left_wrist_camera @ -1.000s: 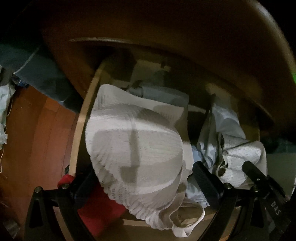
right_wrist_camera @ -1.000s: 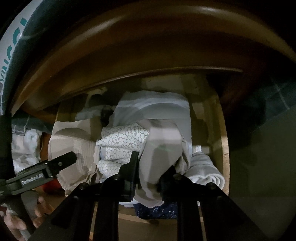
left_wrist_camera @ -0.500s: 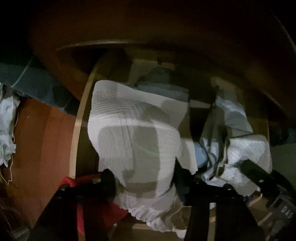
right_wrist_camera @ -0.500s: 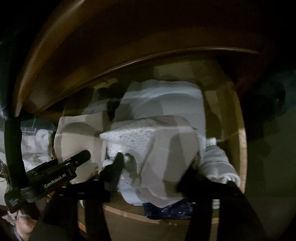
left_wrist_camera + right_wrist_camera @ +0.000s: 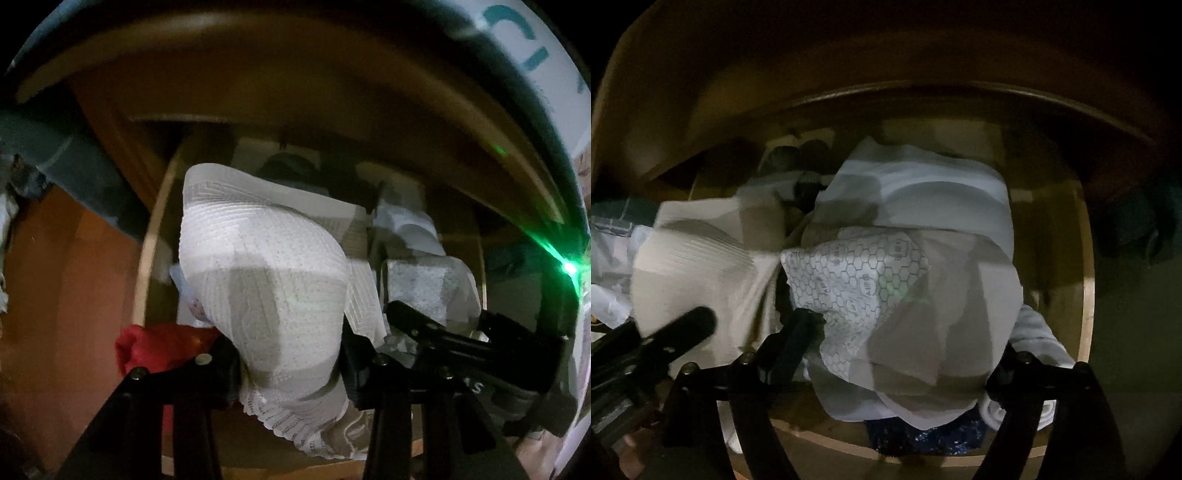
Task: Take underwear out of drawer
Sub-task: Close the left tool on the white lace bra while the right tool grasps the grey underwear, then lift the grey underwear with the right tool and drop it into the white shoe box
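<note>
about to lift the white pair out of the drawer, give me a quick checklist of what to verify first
1. Left gripper pinches the white ribbed underwear, jaws closing: ok.
2. Garment free of the red cloth beside it: cannot tell.
3. Right gripper clear of the hexagon-print underwear: not ok, jaws opening but the fabric lies between them.
4. Grippers apart from each other: ok, though the right gripper's finger sits close.
5. Drawer open enough to lift out: ok.
</note>
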`<state>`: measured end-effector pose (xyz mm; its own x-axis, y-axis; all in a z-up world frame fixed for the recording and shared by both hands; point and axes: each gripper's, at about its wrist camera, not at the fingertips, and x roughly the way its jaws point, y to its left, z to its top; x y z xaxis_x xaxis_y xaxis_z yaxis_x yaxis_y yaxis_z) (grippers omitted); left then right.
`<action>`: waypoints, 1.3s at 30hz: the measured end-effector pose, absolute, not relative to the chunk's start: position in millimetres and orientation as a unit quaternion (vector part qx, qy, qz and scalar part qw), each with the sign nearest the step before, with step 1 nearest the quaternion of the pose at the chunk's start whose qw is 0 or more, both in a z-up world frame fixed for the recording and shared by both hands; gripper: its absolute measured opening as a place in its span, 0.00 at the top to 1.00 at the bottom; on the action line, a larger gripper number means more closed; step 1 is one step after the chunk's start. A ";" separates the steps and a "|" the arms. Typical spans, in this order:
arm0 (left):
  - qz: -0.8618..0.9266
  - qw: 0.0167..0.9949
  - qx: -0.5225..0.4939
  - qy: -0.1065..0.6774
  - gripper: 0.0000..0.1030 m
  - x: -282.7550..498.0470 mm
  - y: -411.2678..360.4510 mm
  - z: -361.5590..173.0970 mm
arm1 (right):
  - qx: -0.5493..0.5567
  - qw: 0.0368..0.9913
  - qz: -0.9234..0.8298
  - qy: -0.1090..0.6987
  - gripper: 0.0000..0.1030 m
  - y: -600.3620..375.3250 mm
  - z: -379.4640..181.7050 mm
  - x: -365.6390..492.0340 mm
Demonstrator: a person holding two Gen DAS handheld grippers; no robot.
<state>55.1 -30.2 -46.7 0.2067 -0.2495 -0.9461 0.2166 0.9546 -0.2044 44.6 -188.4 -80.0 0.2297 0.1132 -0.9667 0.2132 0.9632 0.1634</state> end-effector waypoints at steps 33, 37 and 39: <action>-0.145 0.810 -0.063 0.565 0.58 41.5 16.3 -24.0 | 0.129 0.825 -0.043 0.549 0.78 -193.6 -0.4 1.2; -0.144 0.812 -0.063 0.562 0.58 39.8 17.5 -23.9 | 0.128 0.831 -0.032 0.540 0.78 -191.7 24.7 -8.2; -0.143 0.813 -0.059 0.561 0.58 37.9 17.4 -22.6 | 0.116 0.838 -0.027 0.533 0.78 -189.0 42.8 -14.6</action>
